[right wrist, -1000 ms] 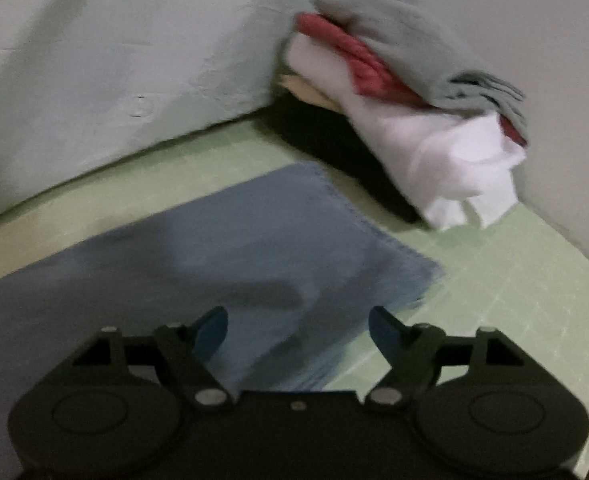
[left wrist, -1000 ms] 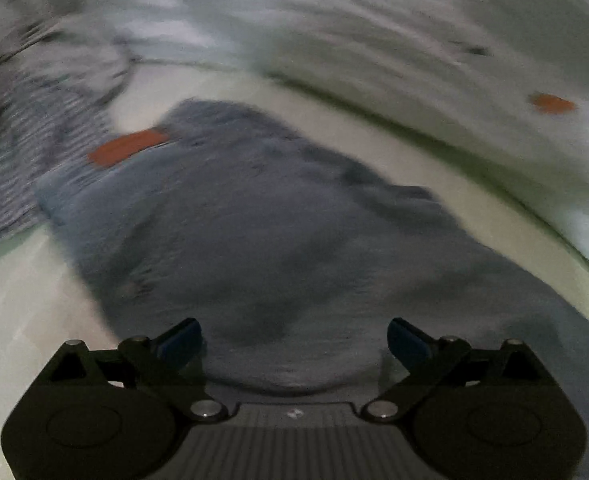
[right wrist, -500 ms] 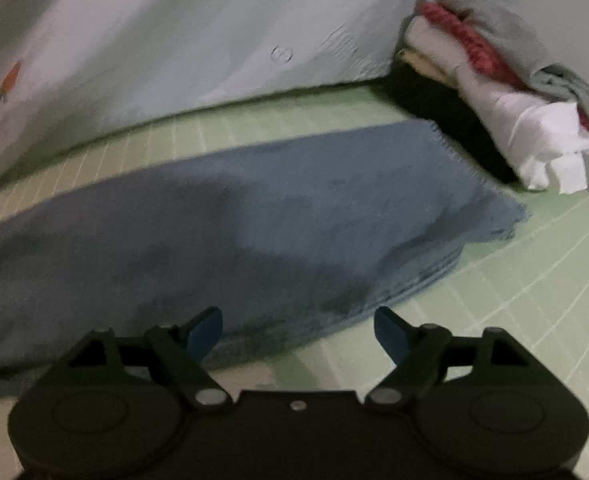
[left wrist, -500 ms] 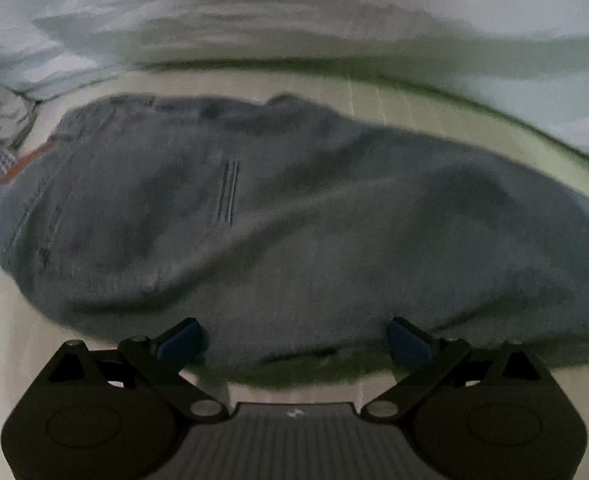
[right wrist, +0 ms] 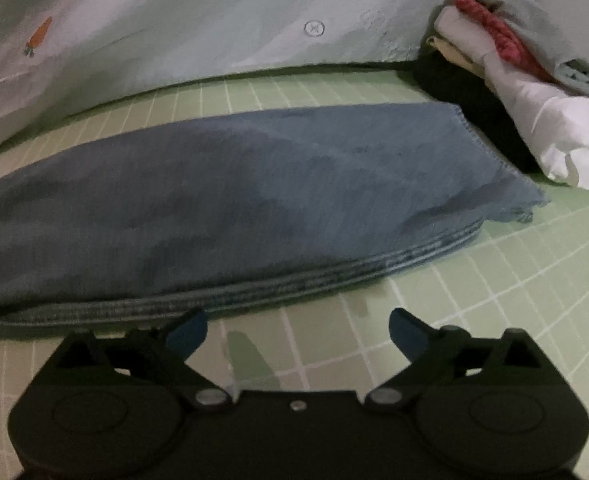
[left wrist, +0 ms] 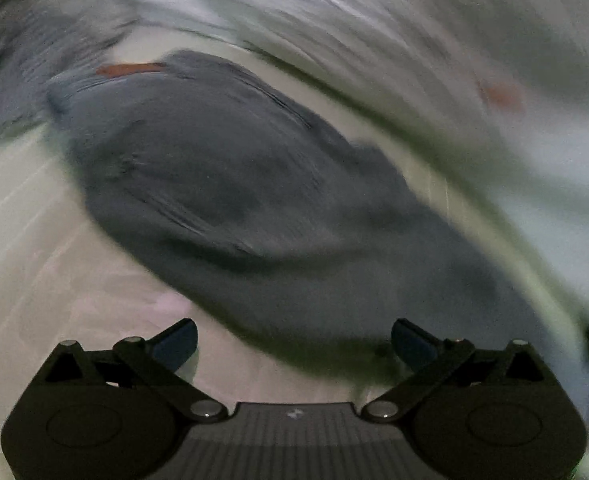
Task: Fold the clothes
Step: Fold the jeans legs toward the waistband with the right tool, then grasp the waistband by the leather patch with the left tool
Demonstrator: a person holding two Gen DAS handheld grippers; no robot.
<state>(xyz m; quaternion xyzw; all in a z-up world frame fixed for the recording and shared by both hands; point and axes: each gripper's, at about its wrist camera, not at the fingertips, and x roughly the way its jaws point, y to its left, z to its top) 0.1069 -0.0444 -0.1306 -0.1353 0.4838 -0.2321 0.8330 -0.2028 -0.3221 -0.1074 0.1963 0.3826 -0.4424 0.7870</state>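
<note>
1 jeans (right wrist: 254, 192), 1 clothes pile (right wrist: 534, 80), 2 claws.

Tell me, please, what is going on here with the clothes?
A person is folding laundry with a hand-held gripper in each hand. A blue garment lies flat on the green checked mat, held by neither. The right hand-held gripper hovers at its near edge, jaws opening and empty. The left hand-held gripper is open too. A pile of clothes sits beyond.

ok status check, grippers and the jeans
Left hand-held gripper open, empty. Right hand-held gripper opening, empty. Blue jeans flat on green mat. Folded pile nearby, clear.
</note>
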